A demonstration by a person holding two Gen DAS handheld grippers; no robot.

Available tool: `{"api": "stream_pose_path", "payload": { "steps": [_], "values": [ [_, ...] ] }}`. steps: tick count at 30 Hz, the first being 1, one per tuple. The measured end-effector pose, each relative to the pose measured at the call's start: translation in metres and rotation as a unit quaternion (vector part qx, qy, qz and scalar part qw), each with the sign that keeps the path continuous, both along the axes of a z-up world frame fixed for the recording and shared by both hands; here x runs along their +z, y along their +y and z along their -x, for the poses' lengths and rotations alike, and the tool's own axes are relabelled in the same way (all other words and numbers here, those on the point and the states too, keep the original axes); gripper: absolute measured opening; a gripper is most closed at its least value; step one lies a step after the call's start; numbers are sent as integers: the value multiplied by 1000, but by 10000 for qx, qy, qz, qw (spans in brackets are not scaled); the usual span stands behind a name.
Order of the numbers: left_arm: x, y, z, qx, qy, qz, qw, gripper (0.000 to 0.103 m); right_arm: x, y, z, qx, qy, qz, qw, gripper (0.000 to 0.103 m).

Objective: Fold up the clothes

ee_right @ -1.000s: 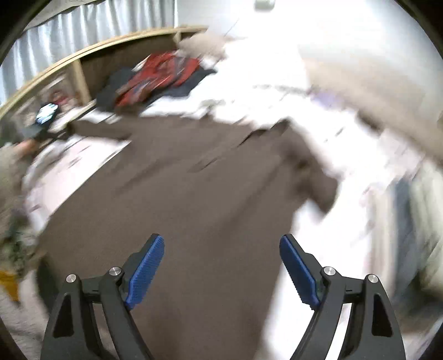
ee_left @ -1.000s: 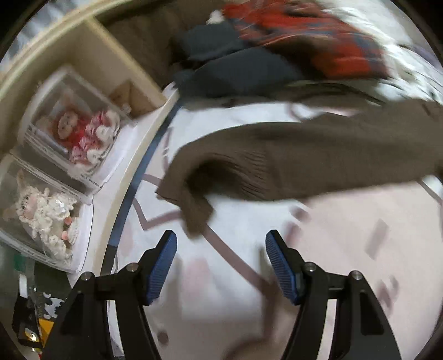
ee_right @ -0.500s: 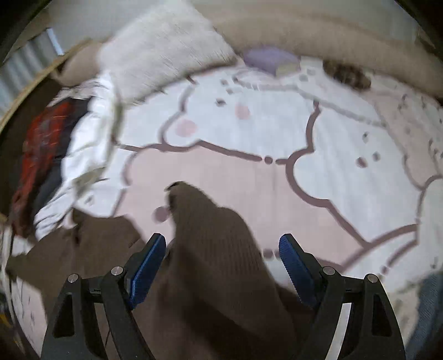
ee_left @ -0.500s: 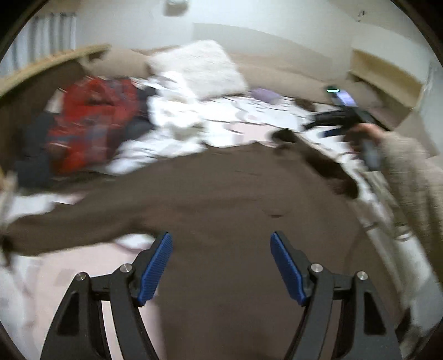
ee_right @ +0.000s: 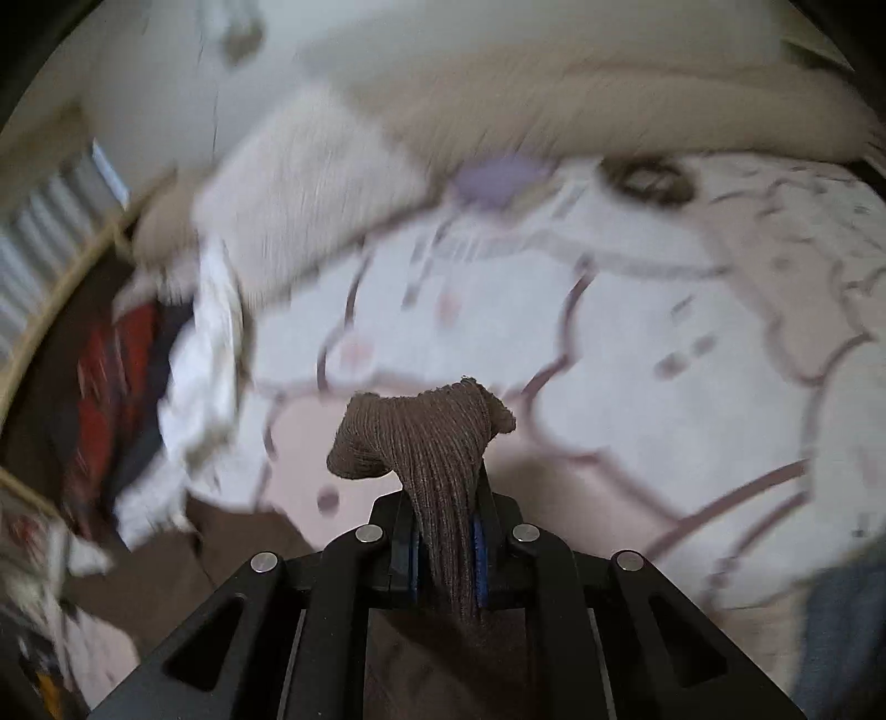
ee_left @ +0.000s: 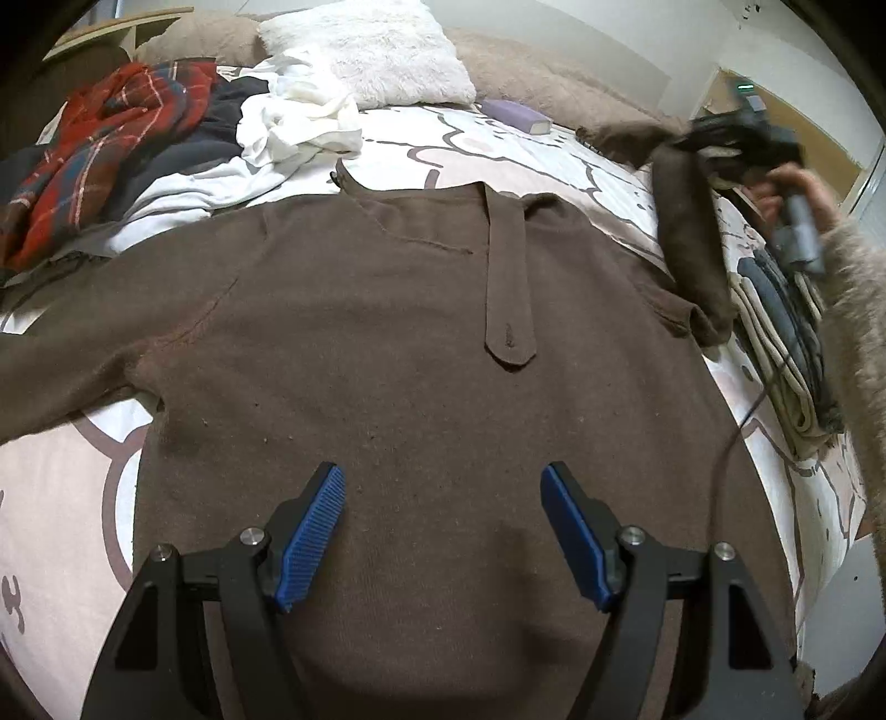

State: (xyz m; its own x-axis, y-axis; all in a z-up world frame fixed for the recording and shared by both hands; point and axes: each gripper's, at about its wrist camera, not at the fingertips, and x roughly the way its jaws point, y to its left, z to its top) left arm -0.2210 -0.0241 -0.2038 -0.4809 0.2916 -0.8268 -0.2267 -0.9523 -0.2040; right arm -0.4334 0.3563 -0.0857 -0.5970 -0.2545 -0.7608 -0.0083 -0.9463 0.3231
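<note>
A brown knit sweater (ee_left: 387, 343) lies spread flat on the bed, neck toward the pillows. My left gripper (ee_left: 443, 531) is open and empty, hovering over the sweater's lower body. My right gripper (ee_right: 446, 548) is shut on the ribbed cuff of the sweater's right sleeve (ee_right: 426, 437) and holds it lifted off the bed. In the left wrist view the right gripper (ee_left: 736, 138) shows at the upper right with the sleeve (ee_left: 686, 232) hanging from it. The other sleeve (ee_left: 66, 354) lies stretched out to the left.
A pile of unfolded clothes, red plaid (ee_left: 94, 149) and white (ee_left: 293, 122), lies at the back left. A white pillow (ee_left: 365, 50) and a purple book (ee_left: 515, 116) lie at the head. Folded clothes (ee_left: 786, 343) are stacked at the right bed edge.
My right gripper has closed on the sleeve cuff and lifted it off the bed. My left gripper has swung from the left sleeve end to above the sweater's body, still open.
</note>
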Motion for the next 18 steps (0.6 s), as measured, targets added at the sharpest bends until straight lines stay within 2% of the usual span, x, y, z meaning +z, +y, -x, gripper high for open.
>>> {"api": "stream_pose_path", "payload": {
  "steps": [5,10,13,14,17,18],
  "values": [
    [-1,5,-2,-12,11,70,10000,73,59,73,-36,-818,504,188,9952,14],
    [-2,17,-8,-107,-68,8,9999,73,109,143,-73,-1613,947,303,9819,14],
    [-5,29,-12,-297,-169,-18,9994,73,105,165,-83,-1876,828,-28,9787,14],
    [-6,34,-15,-375,-187,-8,9991,73,93,170,-80,-2011,522,-178,9780,14],
    [-8,47,-23,-566,-234,-1,9981,73,60,175,-81,-2124,99,-100,9771,14],
    [-8,48,-25,-604,-253,-21,9979,73,54,172,-82,-2088,83,-61,9779,14]
  ]
}}
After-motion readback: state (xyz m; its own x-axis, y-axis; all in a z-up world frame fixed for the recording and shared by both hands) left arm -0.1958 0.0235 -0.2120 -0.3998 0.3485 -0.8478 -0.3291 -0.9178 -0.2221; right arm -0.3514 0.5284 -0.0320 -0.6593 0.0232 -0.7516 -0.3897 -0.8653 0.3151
